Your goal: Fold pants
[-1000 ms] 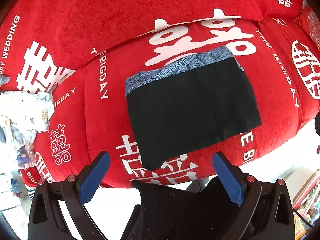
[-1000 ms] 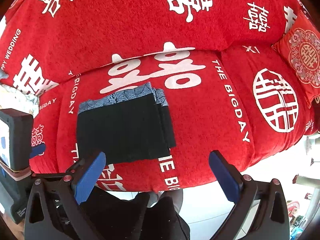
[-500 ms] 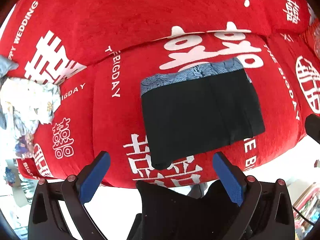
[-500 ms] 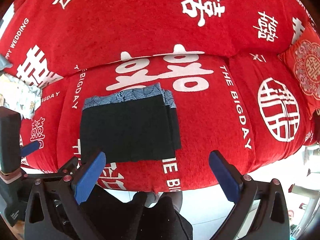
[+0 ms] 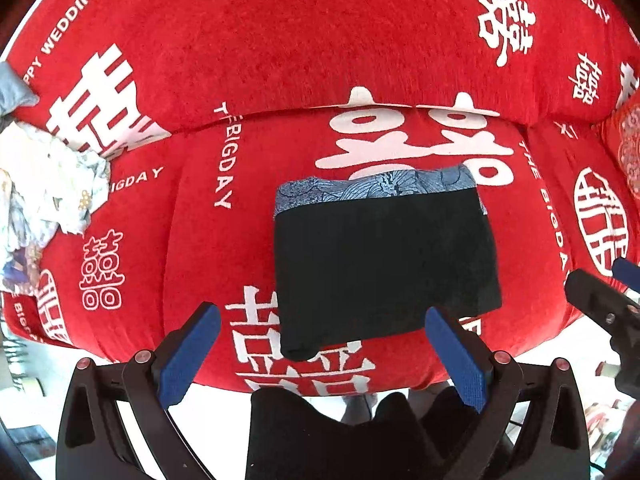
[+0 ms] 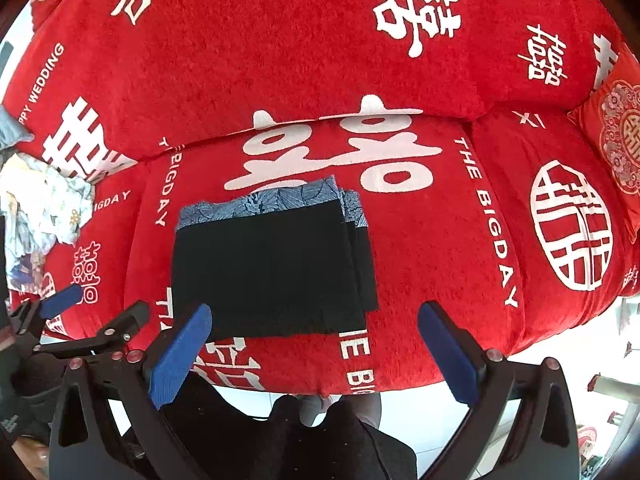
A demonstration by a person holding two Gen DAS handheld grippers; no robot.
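- Left wrist view: my left gripper [image 5: 318, 354] hangs off the sofa's [image 5: 248, 60] front edge, jaws spread wide and holding nothing. The folded black pants [image 5: 384, 268] lie flat on the seat cushion by that front edge, blue patterned waistband toward the backrest. A pile of pale clothes [image 5: 44, 184] sits at the seat's left end.
- Right wrist view: my right gripper [image 6: 316, 354] is likewise spread and empty, the pants [image 6: 268, 268] ahead to its left.

The pale crumpled cloth pile [image 5: 48, 196] at the sofa's [image 5: 280, 60] left end runs off the picture's edge; the right gripper [image 5: 624, 276] shows only partly at the left-wrist view's right edge
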